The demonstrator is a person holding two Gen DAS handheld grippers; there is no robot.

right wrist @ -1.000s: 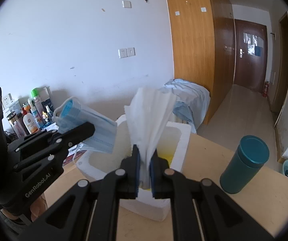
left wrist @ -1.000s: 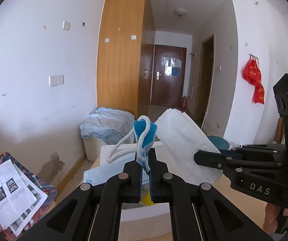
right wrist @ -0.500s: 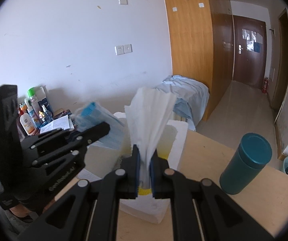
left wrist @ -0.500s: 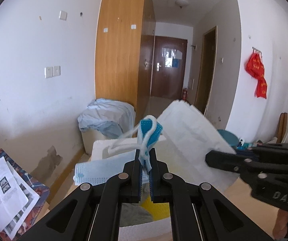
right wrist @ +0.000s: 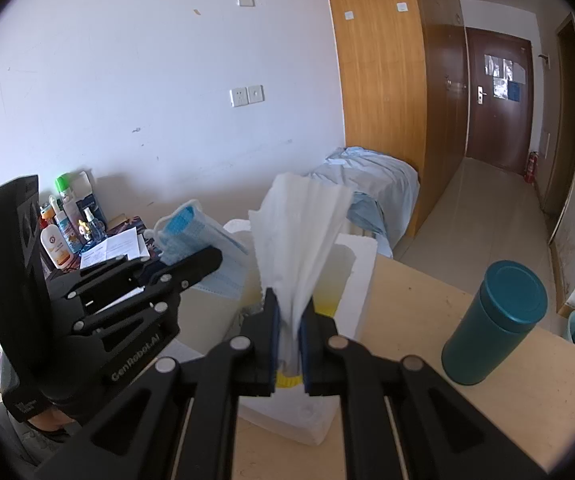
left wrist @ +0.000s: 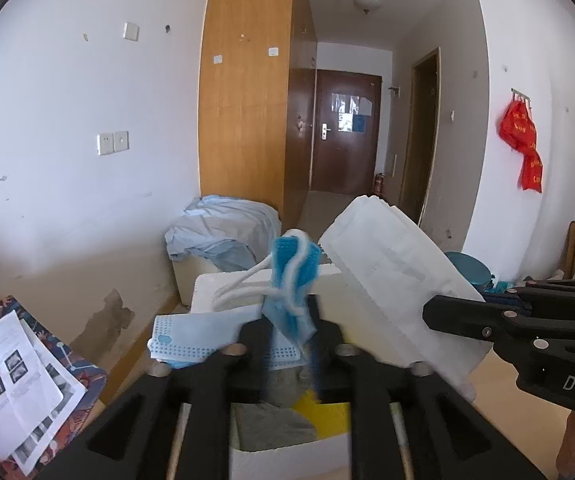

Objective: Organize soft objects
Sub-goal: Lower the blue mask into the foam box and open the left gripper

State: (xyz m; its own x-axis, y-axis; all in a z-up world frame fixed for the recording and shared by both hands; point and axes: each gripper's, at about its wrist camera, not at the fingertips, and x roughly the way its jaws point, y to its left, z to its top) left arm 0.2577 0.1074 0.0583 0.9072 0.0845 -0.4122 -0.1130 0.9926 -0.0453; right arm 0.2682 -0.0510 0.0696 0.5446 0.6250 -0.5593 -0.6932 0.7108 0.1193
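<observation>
My left gripper (left wrist: pixel 289 354) has its jaws parted and blurred; the blue face mask (left wrist: pixel 291 286) with white ear loops hangs between them over the white foam box (left wrist: pixel 223 290). The mask also shows in the right wrist view (right wrist: pixel 191 236) beside the left gripper (right wrist: pixel 211 258). My right gripper (right wrist: pixel 289 320) is shut on a white folded tissue (right wrist: pixel 303 240), held above the foam box (right wrist: pixel 357 268). The tissue shows in the left wrist view (left wrist: pixel 391 280), with the right gripper (left wrist: pixel 433 312). Grey and yellow soft items (left wrist: pixel 283 420) lie inside the box.
A teal cup (right wrist: pixel 495 328) stands on the wooden table (right wrist: pixel 427 292) to the right. Bottles (right wrist: pixel 59 240) and printed papers (left wrist: pixel 19 384) sit at the left. A cloth-covered bin (left wrist: pixel 223 232) stands by the wall behind the box.
My left gripper's jaws have come apart around the mask, which now hangs lower over the box. Both grippers have shifted closer over the box. The right gripper still holds the tissue.
</observation>
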